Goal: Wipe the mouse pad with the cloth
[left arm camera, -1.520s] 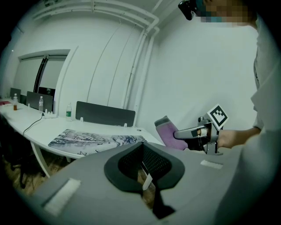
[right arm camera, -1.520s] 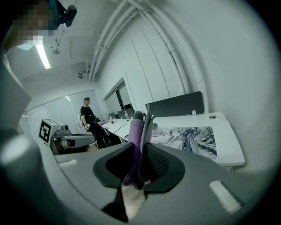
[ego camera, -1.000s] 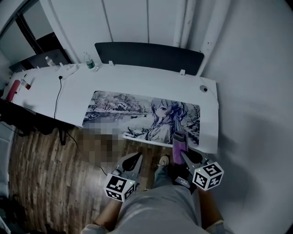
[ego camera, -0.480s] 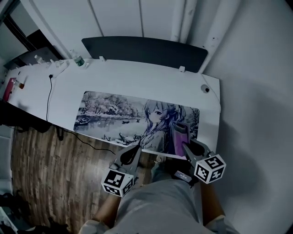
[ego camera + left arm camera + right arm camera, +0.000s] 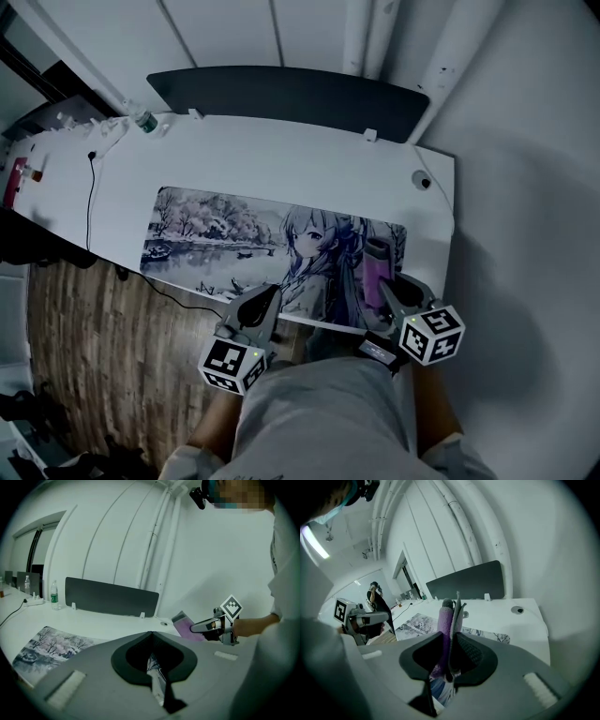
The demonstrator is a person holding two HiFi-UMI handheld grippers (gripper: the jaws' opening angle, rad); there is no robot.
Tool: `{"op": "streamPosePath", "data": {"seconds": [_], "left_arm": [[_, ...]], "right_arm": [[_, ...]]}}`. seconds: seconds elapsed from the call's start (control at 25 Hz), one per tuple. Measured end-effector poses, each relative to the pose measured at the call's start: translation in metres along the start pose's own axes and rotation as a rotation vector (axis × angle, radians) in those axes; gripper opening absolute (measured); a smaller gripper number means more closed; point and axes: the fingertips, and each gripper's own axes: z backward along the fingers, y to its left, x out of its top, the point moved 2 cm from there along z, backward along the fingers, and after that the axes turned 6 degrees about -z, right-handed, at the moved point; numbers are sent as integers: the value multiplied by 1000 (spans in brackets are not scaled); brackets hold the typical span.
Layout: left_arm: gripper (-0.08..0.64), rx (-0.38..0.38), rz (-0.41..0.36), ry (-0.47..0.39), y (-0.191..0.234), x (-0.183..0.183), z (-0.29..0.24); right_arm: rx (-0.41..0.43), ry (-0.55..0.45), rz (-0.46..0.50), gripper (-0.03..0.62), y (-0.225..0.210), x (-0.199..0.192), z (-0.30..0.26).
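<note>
From the head view, the mouse pad (image 5: 239,234) lies flat along the front half of the white desk (image 5: 272,159), with a dark panel (image 5: 291,94) standing at the desk's back edge and a bottle (image 5: 142,120) at its far left. The left tool (image 5: 265,298) hangs at the pad's front edge. The right tool (image 5: 386,289) holds a purple cloth (image 5: 376,265) over the pad's right end. In the left gripper view, the left tool (image 5: 151,637) is clenched, tips together with nothing between them; the mouse pad (image 5: 47,644) lies below and the right tool (image 5: 208,626) carries the cloth (image 5: 184,622). In the right gripper view, the right tool (image 5: 449,638) grips the folded cloth (image 5: 445,618), which stands upright above the mouse pad (image 5: 416,620).
</note>
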Motion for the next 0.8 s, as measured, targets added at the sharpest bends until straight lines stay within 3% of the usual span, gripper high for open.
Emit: {"op": "streamPosePath", "data": {"seconds": [0.44,0.8], "left_arm": [[18,-21,-36,14,3,16,-33],[18,-96,-57,42,34,19,-62]], "right_arm": [[-97,10,-71,90,-48,0,5],[-278,30,-146,89,-96,-4,-3]]}}
